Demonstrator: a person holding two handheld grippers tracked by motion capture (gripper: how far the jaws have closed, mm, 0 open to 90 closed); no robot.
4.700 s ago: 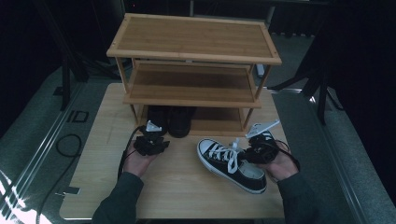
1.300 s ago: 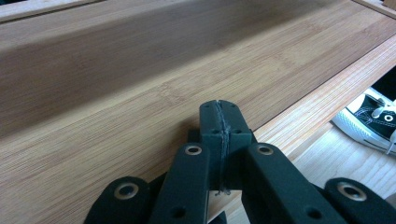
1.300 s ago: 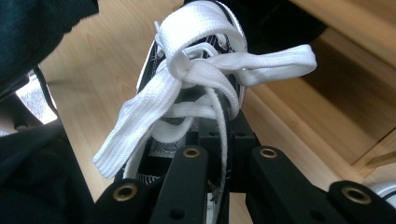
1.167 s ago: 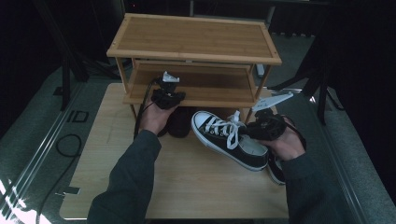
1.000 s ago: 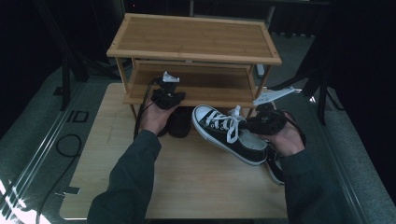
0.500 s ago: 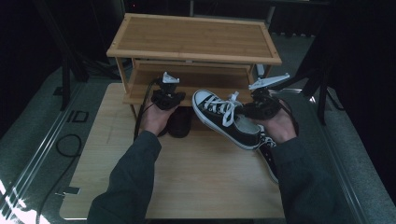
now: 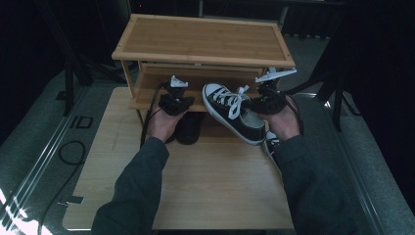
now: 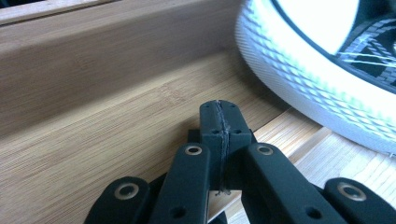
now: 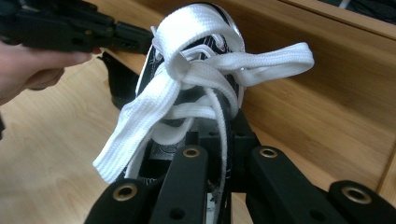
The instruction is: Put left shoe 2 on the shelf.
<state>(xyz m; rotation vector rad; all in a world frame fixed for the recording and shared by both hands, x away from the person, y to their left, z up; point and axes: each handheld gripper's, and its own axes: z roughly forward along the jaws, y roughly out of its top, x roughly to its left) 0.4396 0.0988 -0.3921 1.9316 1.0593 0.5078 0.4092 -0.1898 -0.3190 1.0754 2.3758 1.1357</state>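
Worktop [image 7: 205, 191]: light wood, rectangular, near half bare. Bamboo shoe rack [image 7: 203, 39] stands along the far edge, roughly centred, three tiers; top tier bare, with a raised rim. A dark shoe [image 7: 190, 128] lies directly on the worktop at the rack's front, partly under the lowest tier, left of centre. A second sneaker [image 7: 270, 144], black with white sole, rests on the worktop toward the right edge, mostly hidden by a sleeve.
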